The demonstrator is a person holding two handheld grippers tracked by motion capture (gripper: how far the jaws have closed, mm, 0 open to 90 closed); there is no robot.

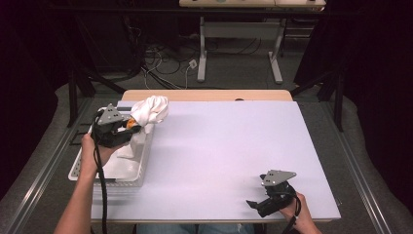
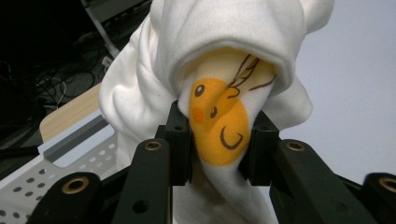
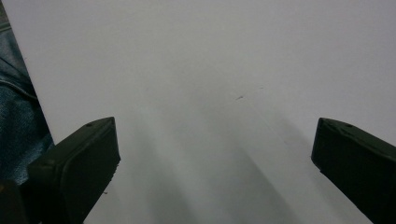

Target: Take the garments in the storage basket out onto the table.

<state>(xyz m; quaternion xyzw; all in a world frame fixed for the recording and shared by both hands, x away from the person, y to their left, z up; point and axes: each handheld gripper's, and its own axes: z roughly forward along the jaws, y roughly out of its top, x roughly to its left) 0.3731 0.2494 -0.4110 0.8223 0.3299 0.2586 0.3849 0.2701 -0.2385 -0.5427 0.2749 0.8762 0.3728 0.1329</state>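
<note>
Item: white cloth (image 1: pixel 150 110), soft fabric with a printed orange face, bunched and lifted. Location: above the far end of the basket (image 1: pixel 87 163), a white perforated tray at the table's (image 1: pixel 234 146) left edge; the cloth's lower folds hang down into the basket. Holder: left gripper (image 1: pixel 130 127), jaws clamped on the cloth; in the left gripper view the pads pinch the orange print (image 2: pixel 219 123) from both sides, the rest of the fabric billowing above them. Second tool: right gripper (image 1: pixel 256 204), resting near the table's near right corner, jaws wide apart with nothing between them; the right gripper view shows bare white tabletop (image 3: pixel 210 93) between the two pads. Progress, as judged: pick-up is done, the cloth is secured and raised clear of the basket floor. Outstanding: carrying it out over the open table, setting it down and releasing; any spreading or folding, likely needing the right gripper, is not yet begun.
</note>
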